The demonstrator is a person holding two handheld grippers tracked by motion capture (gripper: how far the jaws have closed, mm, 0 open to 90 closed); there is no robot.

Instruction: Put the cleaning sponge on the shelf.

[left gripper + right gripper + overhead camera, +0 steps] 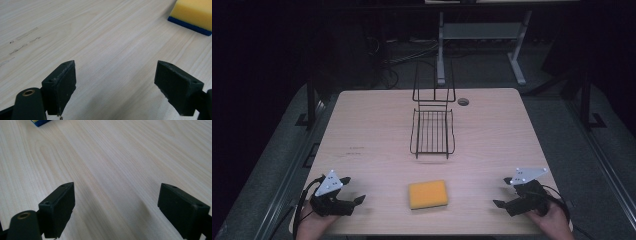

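Holding both grippers low at the bench's near edge: left gripper [357,201] jaws wide, nothing in them; right gripper [498,203] likewise wide and empty. Bare bench [362,130] under each. Between them, just ahead, the sponge [428,194] lies flat, yellow face up, blue scrub layer beneath, well apart from both. I judge it light and soft; it will squash, so I'd pinch across the short sides, low near the stiffer blue layer, with modest squeeze. Farther on, mid-bench, a black wire rack [432,131] stands empty, open top, with a tall back frame.
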